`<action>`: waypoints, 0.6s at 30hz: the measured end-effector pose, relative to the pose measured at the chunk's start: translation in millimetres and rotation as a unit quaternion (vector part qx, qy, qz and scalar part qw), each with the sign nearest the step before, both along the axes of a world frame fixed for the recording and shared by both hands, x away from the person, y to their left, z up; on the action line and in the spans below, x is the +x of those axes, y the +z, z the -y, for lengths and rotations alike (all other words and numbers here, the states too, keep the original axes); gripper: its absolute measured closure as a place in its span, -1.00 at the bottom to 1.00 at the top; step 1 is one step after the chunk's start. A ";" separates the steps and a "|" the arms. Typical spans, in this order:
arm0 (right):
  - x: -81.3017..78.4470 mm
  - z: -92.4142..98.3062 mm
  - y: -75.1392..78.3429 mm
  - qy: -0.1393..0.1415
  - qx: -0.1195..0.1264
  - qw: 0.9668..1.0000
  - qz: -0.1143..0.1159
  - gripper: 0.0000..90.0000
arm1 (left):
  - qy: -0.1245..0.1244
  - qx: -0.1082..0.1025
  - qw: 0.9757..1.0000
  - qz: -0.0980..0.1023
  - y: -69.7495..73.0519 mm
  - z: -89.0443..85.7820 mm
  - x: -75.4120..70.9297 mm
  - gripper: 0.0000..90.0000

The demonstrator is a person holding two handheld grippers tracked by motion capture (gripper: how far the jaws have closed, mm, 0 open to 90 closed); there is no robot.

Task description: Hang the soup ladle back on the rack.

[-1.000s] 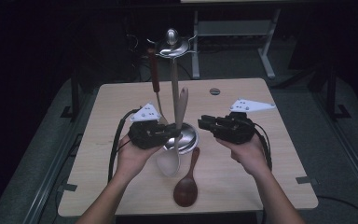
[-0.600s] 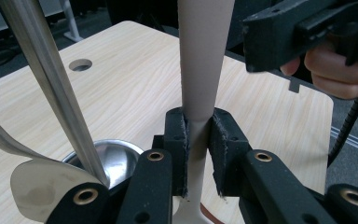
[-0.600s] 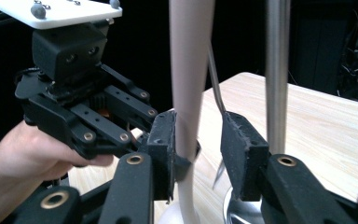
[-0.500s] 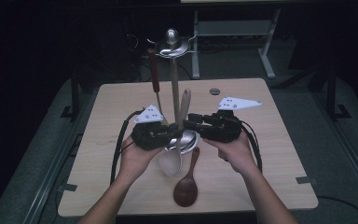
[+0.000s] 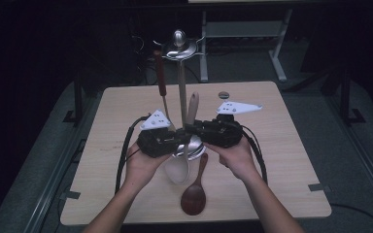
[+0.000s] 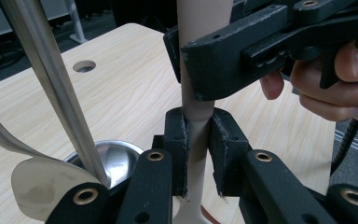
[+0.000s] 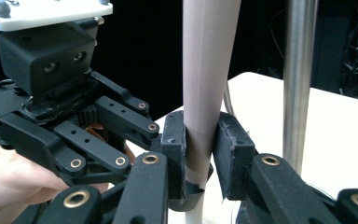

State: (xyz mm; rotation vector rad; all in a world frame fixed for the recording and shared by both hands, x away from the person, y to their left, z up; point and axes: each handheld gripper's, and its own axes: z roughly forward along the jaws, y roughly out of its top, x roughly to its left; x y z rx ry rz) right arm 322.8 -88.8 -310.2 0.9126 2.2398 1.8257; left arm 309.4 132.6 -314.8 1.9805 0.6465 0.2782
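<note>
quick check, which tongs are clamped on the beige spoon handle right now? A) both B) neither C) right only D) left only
A: in the left gripper view the left tongs pinch the beige spoon handle with the right tongs closed on it just above, and the right gripper view shows the right tongs' pads pressed against the handle too.

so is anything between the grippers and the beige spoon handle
Nothing visible. Both the left gripper and the right gripper have their jaws closed right on the spoon handle, pads touching it. The steel stand pole rises just beside it, not between.
</note>
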 end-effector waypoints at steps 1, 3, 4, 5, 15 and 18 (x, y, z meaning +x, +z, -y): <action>0.1 -0.1 -0.5 -0.001 0.000 1.000 0.000 0.67 | 0.001 -0.001 1.000 0.000 -0.3 0.1 0.1 0.73; -0.2 -0.4 -1.1 -0.002 0.001 1.000 0.006 0.68 | 0.000 -0.001 1.000 0.003 -0.5 -0.1 0.1 0.72; -0.2 -0.3 -1.2 -0.002 0.002 1.000 0.007 0.69 | -0.001 -0.001 1.000 0.002 -0.6 0.0 0.2 0.72; 0.0 -0.5 -1.2 -0.001 0.001 1.000 0.007 0.69 | -0.002 0.000 1.000 0.000 -0.7 -0.2 0.6 0.72; 2.5 -0.9 -3.6 0.020 -0.024 0.999 0.011 0.70 | -0.021 0.021 0.999 -0.016 -1.8 -6.3 1.9 0.31; 2.3 0.0 -2.2 0.037 -0.028 0.999 0.021 0.70 | -0.023 0.024 0.999 -0.024 -2.5 -11.9 1.1 0.15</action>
